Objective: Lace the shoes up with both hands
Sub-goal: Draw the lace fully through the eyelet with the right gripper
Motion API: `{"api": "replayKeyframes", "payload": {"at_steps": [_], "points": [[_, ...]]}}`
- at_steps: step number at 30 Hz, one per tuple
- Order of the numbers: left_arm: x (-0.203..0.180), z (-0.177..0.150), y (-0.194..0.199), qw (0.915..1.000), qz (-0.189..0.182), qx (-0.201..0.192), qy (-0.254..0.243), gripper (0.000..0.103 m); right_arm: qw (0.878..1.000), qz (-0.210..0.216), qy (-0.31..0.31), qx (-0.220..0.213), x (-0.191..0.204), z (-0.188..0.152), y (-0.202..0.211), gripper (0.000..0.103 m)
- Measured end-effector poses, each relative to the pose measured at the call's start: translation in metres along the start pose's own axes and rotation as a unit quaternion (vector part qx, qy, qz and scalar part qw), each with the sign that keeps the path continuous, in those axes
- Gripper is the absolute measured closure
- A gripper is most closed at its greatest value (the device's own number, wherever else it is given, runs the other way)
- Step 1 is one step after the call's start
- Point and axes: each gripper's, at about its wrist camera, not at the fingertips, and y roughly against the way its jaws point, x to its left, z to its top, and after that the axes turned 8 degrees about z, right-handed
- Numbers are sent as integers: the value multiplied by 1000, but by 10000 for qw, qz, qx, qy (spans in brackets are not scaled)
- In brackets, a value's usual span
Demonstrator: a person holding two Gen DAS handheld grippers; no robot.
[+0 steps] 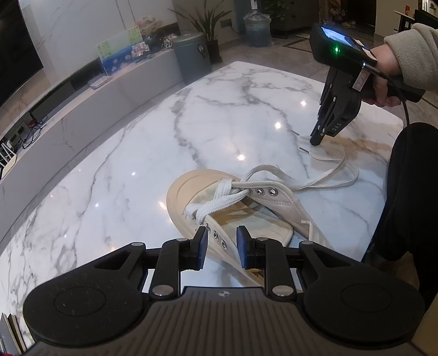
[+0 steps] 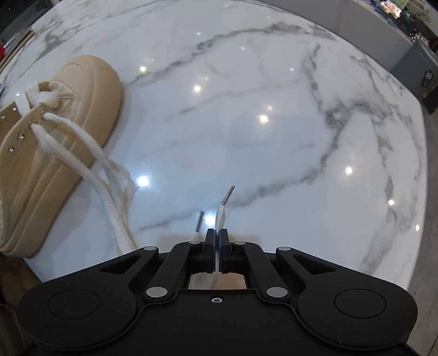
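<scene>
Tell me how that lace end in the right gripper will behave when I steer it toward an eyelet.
The lace pinched in the right gripper looks soft and flat, so it will probably flop. Its metal tip pokes out straight, likely stiff enough to thread. The shoe looks light and may slide on the glossy table.

left tongs partly parted, angled downward, right tongs pressed together, pointing steeply down

Marble table, grey bin, dark television, potted plant.
</scene>
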Motion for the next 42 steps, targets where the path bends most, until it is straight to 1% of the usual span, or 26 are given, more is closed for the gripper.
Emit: {"api": "replayKeyframes", "payload": {"at_steps": [3, 6, 10, 12, 18, 19, 20, 24, 27, 32, 36, 40, 42], "points": [[-1, 0, 0, 10000, 6, -4, -6, 81, 9998, -79, -24, 178, -3, -4, -7, 100], [-1, -1, 0, 10000, 19, 1, -3, 81, 10000, -62, -18, 65, -8, -2, -5, 92], [-1, -1, 0, 10000, 7, 4, -1, 81, 9999, -6, 97, -66, 0, -1, 3, 92], [-2, 0, 0, 10000, 2, 3, -4, 81, 9997, 158, 162, -82, 4, -1, 5, 92], [-2, -1, 1, 10000, -6, 27, -17, 81, 9992, 334, 229, 12, 13, 4, -6, 91], [-2, -1, 1, 10000, -6, 27, -13, 81, 9992, 323, 218, 34, 14, 4, -6, 86], [-2, -1, 1, 10000, -7, 29, -9, 81, 9993, 308, 194, 49, 13, 4, -8, 80], [-2, -1, 1, 10000, -20, 29, -12, 81, 9993, 359, 115, 66, 10, 4, -11, 79], [-2, 0, 0, 10000, -22, 34, -21, 81, 9993, 367, 90, 54, 8, 3, -9, 79], [-2, -1, 0, 10000, -24, 45, -22, 81, 9996, 261, 137, 21, 9, 2, -8, 94], [-2, -1, 0, 10000, -33, 56, -16, 81, 9995, 200, 244, -23, 13, 1, -8, 102], [-2, -1, -1, 10000, -47, 78, -17, 81, 9990, -2, 437, -82, 20, 0, -6, 102], [-3, -2, -1, 9999, -63, 100, -16, 81, 9987, -60, 457, -215, 21, 2, 3, 102]]}}
